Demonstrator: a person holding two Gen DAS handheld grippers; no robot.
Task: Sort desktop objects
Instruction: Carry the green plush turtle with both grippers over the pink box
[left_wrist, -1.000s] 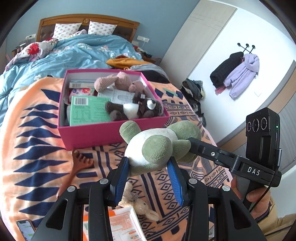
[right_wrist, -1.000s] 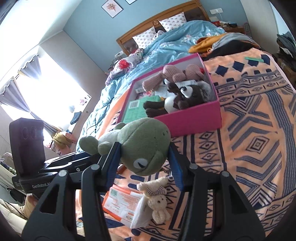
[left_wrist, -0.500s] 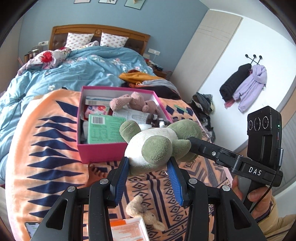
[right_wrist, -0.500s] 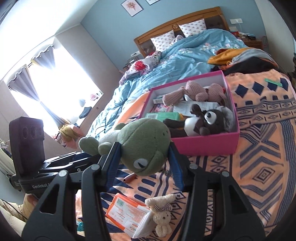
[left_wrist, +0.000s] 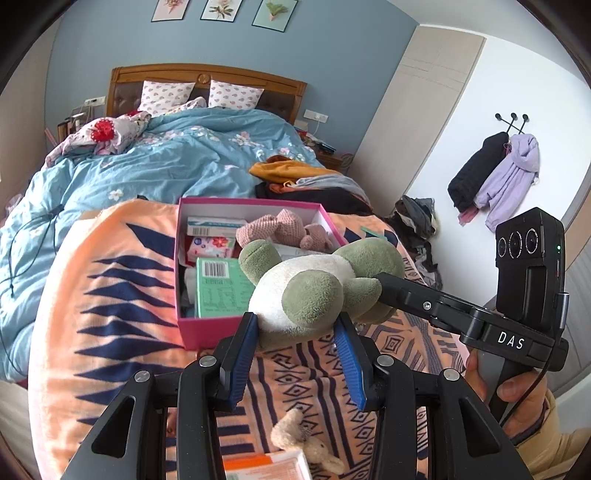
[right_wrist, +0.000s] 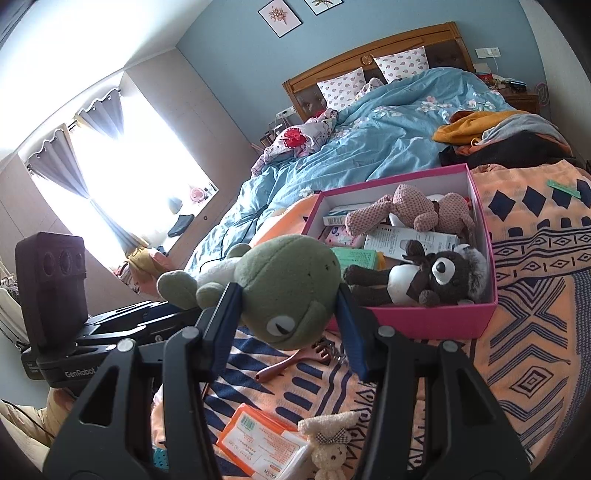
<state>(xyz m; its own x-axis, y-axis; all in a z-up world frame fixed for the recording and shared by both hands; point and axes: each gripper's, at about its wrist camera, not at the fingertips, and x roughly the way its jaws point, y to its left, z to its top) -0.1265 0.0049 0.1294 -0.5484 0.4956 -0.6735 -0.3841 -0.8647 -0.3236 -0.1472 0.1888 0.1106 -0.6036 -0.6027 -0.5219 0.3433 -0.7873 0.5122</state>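
A green and white plush frog (left_wrist: 310, 288) hangs in the air between both grippers. My left gripper (left_wrist: 298, 332) is shut on its white body. My right gripper (right_wrist: 287, 299) is shut on its green head (right_wrist: 288, 288). The frog is held above the orange patterned blanket, just in front of the pink box (left_wrist: 207, 328), also in the right wrist view (right_wrist: 424, 321). The box holds a pink knitted toy (right_wrist: 410, 210), a dark plush raccoon (right_wrist: 424, 277), a green carton (left_wrist: 218, 291) and other packs.
On the blanket below lie a small beige plush bunny (right_wrist: 332, 446), an orange wipes pack (right_wrist: 258, 435) and a brown comb (right_wrist: 291, 363). Behind the box are the blue duvet (left_wrist: 166, 170) and a clothes pile (left_wrist: 303, 181).
Both grippers have lifted the frog higher and the views have tilted up. The pink box now looks farther and lower, and more of the bed and wall shows.
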